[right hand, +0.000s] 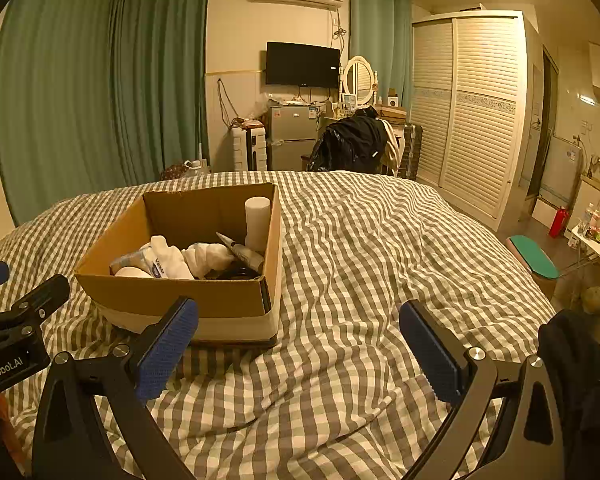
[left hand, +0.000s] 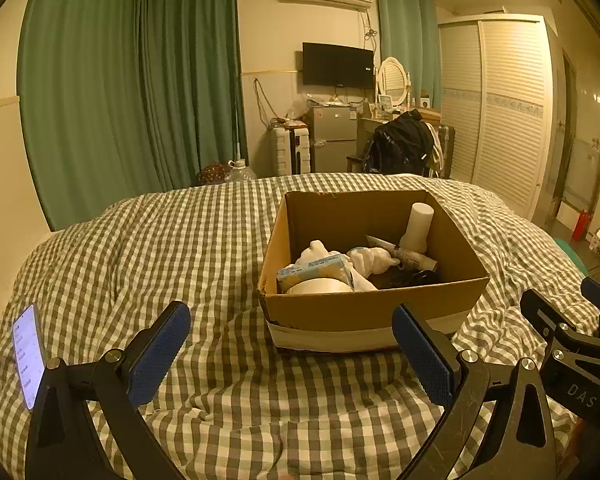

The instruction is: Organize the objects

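An open cardboard box (left hand: 364,308) sits on the checked bed cover (left hand: 180,248); it also shows in the right wrist view (right hand: 172,298). Inside it are a white bottle (left hand: 418,226), a tube (left hand: 404,254), white cloth (left hand: 370,260), a tissue pack (left hand: 314,272) and a white round thing (left hand: 320,287). My left gripper (left hand: 292,354) is open and empty, just in front of the box. My right gripper (right hand: 298,350) is open and empty, to the right of the box and near its front corner.
A lit phone (left hand: 28,356) lies on the bed at the far left. Beyond the bed are green curtains (left hand: 132,80), a small fridge (left hand: 334,138), a chair with a black jacket (left hand: 400,146) and a white wardrobe (left hand: 500,108).
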`<control>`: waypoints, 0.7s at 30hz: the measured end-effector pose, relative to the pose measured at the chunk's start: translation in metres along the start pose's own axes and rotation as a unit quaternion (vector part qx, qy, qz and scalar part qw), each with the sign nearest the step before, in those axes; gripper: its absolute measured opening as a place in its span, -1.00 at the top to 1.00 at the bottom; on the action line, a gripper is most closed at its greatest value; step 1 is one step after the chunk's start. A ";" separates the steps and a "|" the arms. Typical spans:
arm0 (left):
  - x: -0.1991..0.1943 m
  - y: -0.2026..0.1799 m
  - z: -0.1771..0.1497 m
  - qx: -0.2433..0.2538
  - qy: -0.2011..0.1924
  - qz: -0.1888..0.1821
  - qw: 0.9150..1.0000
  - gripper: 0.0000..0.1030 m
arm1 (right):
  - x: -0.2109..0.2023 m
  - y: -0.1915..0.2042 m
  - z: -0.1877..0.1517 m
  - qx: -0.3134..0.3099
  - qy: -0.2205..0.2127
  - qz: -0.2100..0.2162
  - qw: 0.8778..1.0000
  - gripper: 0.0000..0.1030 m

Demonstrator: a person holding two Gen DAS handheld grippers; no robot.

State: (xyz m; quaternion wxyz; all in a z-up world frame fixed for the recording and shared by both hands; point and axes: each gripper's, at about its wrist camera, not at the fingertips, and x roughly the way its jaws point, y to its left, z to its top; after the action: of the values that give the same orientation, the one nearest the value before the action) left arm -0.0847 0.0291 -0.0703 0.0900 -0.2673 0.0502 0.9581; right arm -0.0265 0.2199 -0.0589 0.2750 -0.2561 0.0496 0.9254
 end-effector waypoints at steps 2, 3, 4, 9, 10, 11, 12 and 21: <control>0.000 0.000 0.000 0.001 0.000 0.001 1.000 -1.00 | 0.000 0.001 0.000 -0.001 0.000 -0.001 1.000 -0.96; 0.000 0.000 0.000 0.002 0.000 0.001 1.000 -1.00 | 0.000 0.001 -0.001 -0.002 0.000 -0.001 1.000 -0.96; 0.000 0.000 0.000 0.002 0.000 0.001 1.000 -1.00 | 0.000 0.001 -0.001 -0.002 0.000 -0.001 1.000 -0.96; 0.000 0.000 0.000 0.002 -0.003 0.008 1.000 -1.00 | 0.001 0.002 -0.001 -0.002 0.001 -0.002 1.000 -0.96; 0.000 0.001 0.000 0.002 -0.002 0.008 1.000 -1.00 | 0.001 0.002 -0.002 -0.001 0.001 -0.003 1.000 -0.96; 0.001 0.001 -0.001 0.001 -0.002 0.007 1.000 -1.00 | 0.001 0.002 -0.002 -0.001 0.002 -0.003 1.000 -0.96; 0.001 0.001 -0.001 0.001 -0.001 0.007 1.000 -1.00 | 0.001 0.001 -0.002 -0.001 0.002 -0.003 1.000 -0.96; 0.001 0.001 -0.001 0.001 0.000 0.007 1.000 -1.00 | 0.001 0.001 -0.003 -0.002 0.002 -0.004 1.000 -0.96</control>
State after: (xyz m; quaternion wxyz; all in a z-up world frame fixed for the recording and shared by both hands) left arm -0.0852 0.0276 -0.0715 0.0837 -0.2668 0.0526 0.9586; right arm -0.0268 0.2190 -0.0618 0.2777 -0.2591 0.0473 0.9239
